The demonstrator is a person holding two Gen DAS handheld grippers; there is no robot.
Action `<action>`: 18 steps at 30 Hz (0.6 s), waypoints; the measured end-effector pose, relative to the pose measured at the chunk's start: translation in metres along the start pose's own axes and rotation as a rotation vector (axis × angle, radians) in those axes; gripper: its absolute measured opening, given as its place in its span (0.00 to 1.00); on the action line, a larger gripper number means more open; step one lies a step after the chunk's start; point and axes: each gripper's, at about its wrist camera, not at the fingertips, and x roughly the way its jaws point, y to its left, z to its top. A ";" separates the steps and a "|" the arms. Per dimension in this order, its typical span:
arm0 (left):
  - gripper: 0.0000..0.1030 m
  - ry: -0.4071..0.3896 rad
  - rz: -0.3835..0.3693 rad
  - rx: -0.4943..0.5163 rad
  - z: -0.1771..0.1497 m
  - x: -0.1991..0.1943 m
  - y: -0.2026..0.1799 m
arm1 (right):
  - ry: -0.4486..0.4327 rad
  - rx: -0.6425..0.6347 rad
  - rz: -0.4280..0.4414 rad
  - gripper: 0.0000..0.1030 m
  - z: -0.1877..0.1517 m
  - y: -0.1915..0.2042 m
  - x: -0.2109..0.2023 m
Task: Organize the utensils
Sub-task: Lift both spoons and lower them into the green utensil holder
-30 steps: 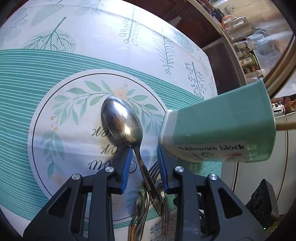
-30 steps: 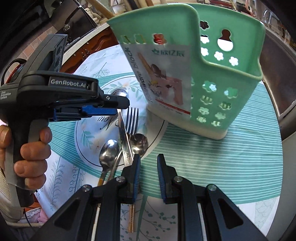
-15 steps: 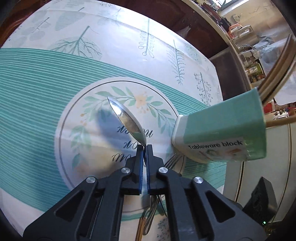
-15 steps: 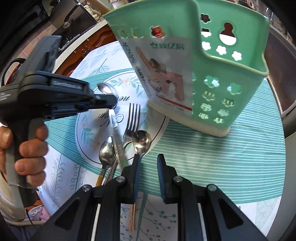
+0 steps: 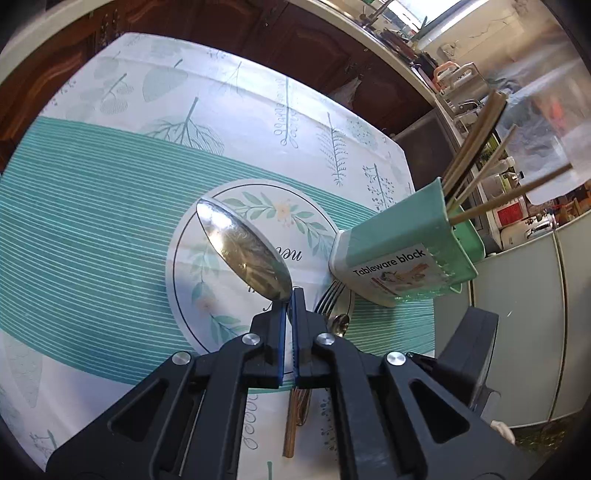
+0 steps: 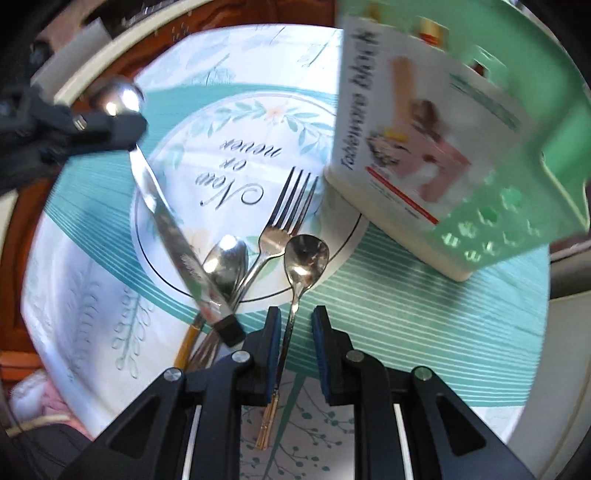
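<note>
My left gripper (image 5: 289,301) is shut on the neck of a large steel spoon (image 5: 242,251) and holds it above the table, bowl pointing away. In the right wrist view the same spoon (image 6: 162,206) hangs from the left gripper (image 6: 107,127) at upper left. My right gripper (image 6: 294,325) is open, its jaws on either side of the handle of a small spoon (image 6: 304,258) that lies on the cloth. A fork (image 6: 284,218) and another spoon (image 6: 225,262) lie beside it. The green tableware holder (image 5: 402,254) stands on the right with chopsticks (image 5: 476,155) in it.
A round table carries a white and teal leaf-print cloth (image 5: 110,206) with a printed circle in the middle. Dark wooden cabinets (image 5: 229,33) and a cluttered counter (image 5: 458,81) lie beyond the table. The holder (image 6: 461,147) stands close at the upper right of the right gripper.
The left gripper closed on the large spoon and lifted it off the cloth. The right gripper moved down and forward so its jaws straddle the small spoon's handle.
</note>
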 end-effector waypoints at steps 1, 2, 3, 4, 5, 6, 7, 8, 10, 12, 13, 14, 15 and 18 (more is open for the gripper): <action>0.00 -0.009 0.009 0.013 -0.002 -0.004 -0.001 | 0.010 -0.025 -0.028 0.13 0.002 0.005 0.001; 0.00 -0.018 0.017 0.025 -0.004 -0.007 -0.003 | 0.019 -0.034 -0.033 0.10 0.002 0.008 0.002; 0.00 -0.027 0.018 0.042 -0.006 -0.012 -0.004 | 0.026 -0.045 -0.038 0.09 0.004 0.010 0.003; 0.00 -0.031 0.016 0.051 -0.008 -0.015 -0.005 | 0.031 -0.049 -0.037 0.07 0.005 0.012 0.003; 0.00 -0.036 0.012 0.059 -0.011 -0.019 -0.006 | 0.036 -0.052 -0.040 0.05 0.006 0.013 0.004; 0.00 -0.040 0.009 0.068 -0.012 -0.022 -0.006 | 0.038 -0.054 -0.038 0.04 0.007 0.014 0.004; 0.00 -0.049 0.010 0.082 -0.015 -0.027 -0.008 | 0.040 -0.046 -0.030 0.03 0.008 0.013 0.005; 0.00 -0.058 0.013 0.093 -0.016 -0.031 -0.010 | 0.041 -0.032 -0.019 0.03 0.008 0.011 0.005; 0.00 -0.078 0.015 0.122 -0.020 -0.037 -0.016 | 0.039 0.002 0.007 0.03 0.011 0.009 0.007; 0.00 -0.097 0.010 0.149 -0.025 -0.045 -0.020 | 0.022 0.049 0.047 0.03 0.009 0.002 0.005; 0.00 -0.107 0.009 0.160 -0.028 -0.049 -0.023 | 0.008 0.073 0.076 0.03 0.006 -0.003 0.003; 0.00 -0.118 0.012 0.173 -0.030 -0.053 -0.026 | -0.010 0.098 0.096 0.03 0.002 -0.008 0.000; 0.00 -0.128 0.016 0.186 -0.032 -0.053 -0.031 | -0.037 0.111 0.118 0.03 -0.001 -0.011 -0.004; 0.00 -0.160 0.012 0.237 -0.041 -0.067 -0.047 | -0.132 0.171 0.181 0.03 -0.015 -0.025 -0.023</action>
